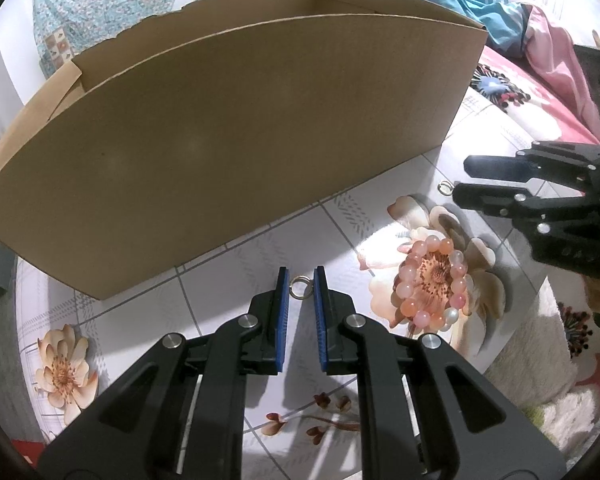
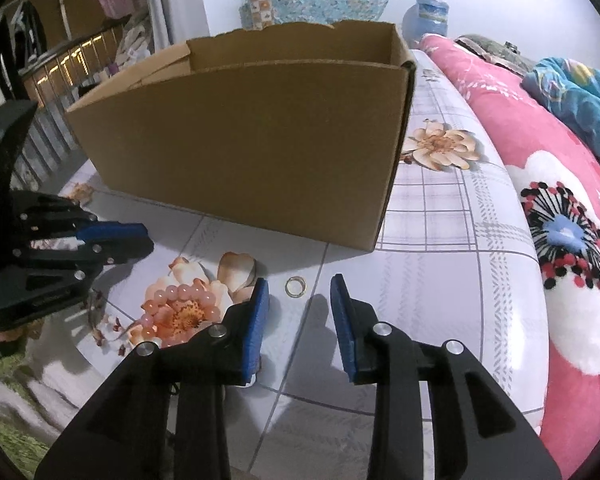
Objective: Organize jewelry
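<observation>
Rings: left hand-held gripper [image 1: 301, 280] clamps one ring [image 1: 301, 288] across its band; right hand-held gripper [image 2: 299, 290], jaws apart, straddles the second ring [image 2: 295, 286]. Both look light, rigid, slippery.

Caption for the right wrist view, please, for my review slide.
Right gripper open over a small ring on the floral cloth, pink bead bracelet and cardboard box nearby.

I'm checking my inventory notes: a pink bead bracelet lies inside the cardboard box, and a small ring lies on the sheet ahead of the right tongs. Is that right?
Not quite. The pink bead bracelet lies on the floral sheet in front of the cardboard box, not inside it, as the left wrist view shows. The small ring does lie on the sheet ahead of the right tongs.
</observation>
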Available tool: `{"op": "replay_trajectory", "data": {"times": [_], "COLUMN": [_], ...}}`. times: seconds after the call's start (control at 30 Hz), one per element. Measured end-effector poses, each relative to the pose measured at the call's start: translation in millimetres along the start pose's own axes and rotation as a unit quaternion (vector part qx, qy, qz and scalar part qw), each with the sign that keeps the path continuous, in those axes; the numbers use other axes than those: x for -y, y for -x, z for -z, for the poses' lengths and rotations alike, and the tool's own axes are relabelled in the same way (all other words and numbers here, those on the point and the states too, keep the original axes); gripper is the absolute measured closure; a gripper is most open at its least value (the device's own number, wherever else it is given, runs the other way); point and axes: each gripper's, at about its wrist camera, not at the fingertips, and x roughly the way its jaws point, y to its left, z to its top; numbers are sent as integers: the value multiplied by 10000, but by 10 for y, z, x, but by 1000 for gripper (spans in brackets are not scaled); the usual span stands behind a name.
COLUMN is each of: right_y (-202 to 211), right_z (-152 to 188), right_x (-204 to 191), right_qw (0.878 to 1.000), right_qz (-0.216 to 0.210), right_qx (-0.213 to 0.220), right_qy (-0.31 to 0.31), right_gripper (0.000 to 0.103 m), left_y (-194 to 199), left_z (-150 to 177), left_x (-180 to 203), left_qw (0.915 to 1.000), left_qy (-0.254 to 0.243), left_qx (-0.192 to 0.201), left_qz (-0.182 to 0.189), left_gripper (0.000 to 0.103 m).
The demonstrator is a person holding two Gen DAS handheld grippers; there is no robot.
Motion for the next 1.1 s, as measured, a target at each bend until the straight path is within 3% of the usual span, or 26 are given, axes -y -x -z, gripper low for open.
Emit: {"op": "replay_trajectory", "data": {"times": [0.1, 0.27, 1.1], "right_y": [-49, -89, 39], "right_z": [-21, -65, -95], "right_x": [-5, -31, -19], "right_qw": [10000, 9999, 9999], "right_qz": [-28, -38, -24], "right_qx": [-11, -82, 132], "right_qy": [51, 142, -70], "right_gripper": [73, 92, 92], "left_y": [1, -2, -2], "left_z": [2, 2, -1], "left_x": [-4, -1, -5], "left_qw": [10000, 10000, 10000], "left_qy": [2, 1, 6], "left_qx": [2, 2, -4], "left_qz": [2, 5, -5], "left_gripper": [92, 92, 92]}}
